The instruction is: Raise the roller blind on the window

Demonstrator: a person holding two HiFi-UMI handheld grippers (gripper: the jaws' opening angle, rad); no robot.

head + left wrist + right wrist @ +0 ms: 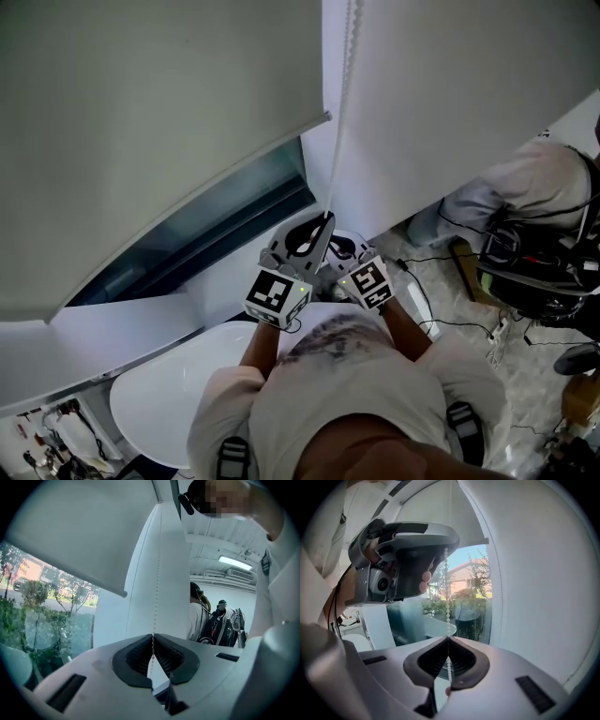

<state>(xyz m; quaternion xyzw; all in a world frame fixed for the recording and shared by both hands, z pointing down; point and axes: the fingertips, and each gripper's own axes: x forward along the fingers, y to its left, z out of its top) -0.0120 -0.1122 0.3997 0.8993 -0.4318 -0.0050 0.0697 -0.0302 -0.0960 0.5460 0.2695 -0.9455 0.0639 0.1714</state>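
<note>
The grey roller blind hangs partway down the window, its bottom bar slanting across the head view. A white bead chain drops along the blind's right side to both grippers. My left gripper is shut on the chain, which passes between its pads. Just below it my right gripper is shut on the same chain. In the right gripper view the left gripper sits directly above, with the chain taut between them. The blind ends at a bar tip.
Window glass shows below the blind, with trees outside. A white round table stands at my lower left. A crouching person and bags with cables occupy the floor at right. A white wall panel flanks the chain.
</note>
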